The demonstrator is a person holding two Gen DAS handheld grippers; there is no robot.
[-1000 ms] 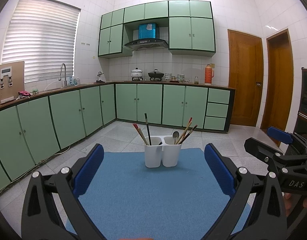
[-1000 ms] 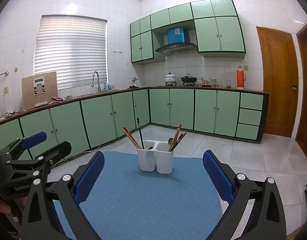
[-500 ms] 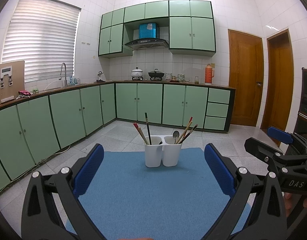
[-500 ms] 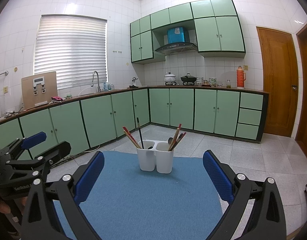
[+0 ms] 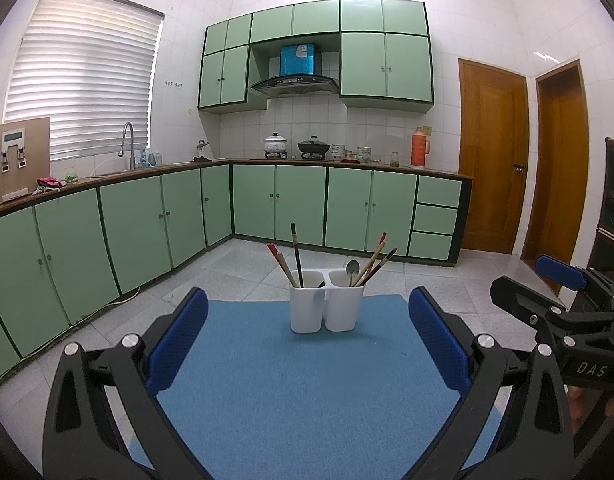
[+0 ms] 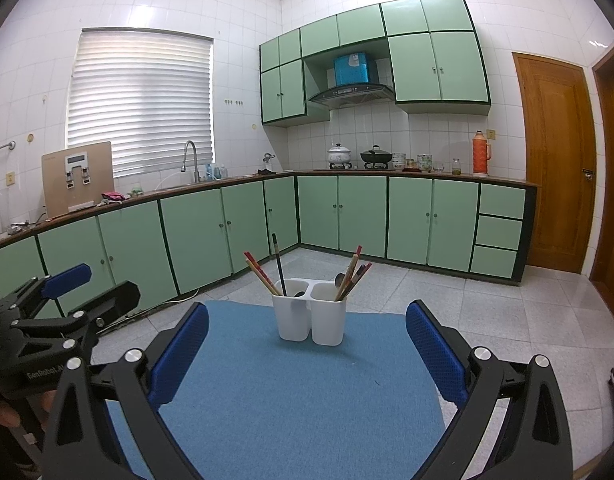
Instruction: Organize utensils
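Left wrist view: white two-compartment utensil holder (image 5: 327, 304) stands upright at frame centre, on the far part of a blue mat (image 5: 307, 392), straight ahead of the left gripper (image 5: 307, 344) and well apart from it. Left gripper spread wide, nothing between its blue pads (image 5: 179, 340).

Contents, left compartment: red-tipped chopsticks (image 5: 282, 262) leaning toward frame left; one dark chopstick (image 5: 296, 254) nearly upright; a dark rounded item at the rim, too small to identify.

Contents, right compartment: metal spoon (image 5: 352, 270), bowl upward; mixed chopsticks (image 5: 377, 258), wood-coloured and dark, fanned toward frame right.

Long axes: all utensils run steeply upward out of the holder, so any pick is judged to need an approach from above, closing across the shaft.

Right wrist view: same holder (image 6: 312, 312) at centre, slightly left of the midline of the right gripper (image 6: 307, 348); that gripper likewise released and empty. The other gripper shows at lower left of this frame. Neither gripper is clearly nearer; the right-leaning bundle favours the right one.

Materials: holder smooth, matte, plastic-like, with rounded corners; mat a fine felt-like weave; pads knurled; frames rigid black with bright screw heads. Background: green cabinets (image 6: 195, 236), tiled floor.
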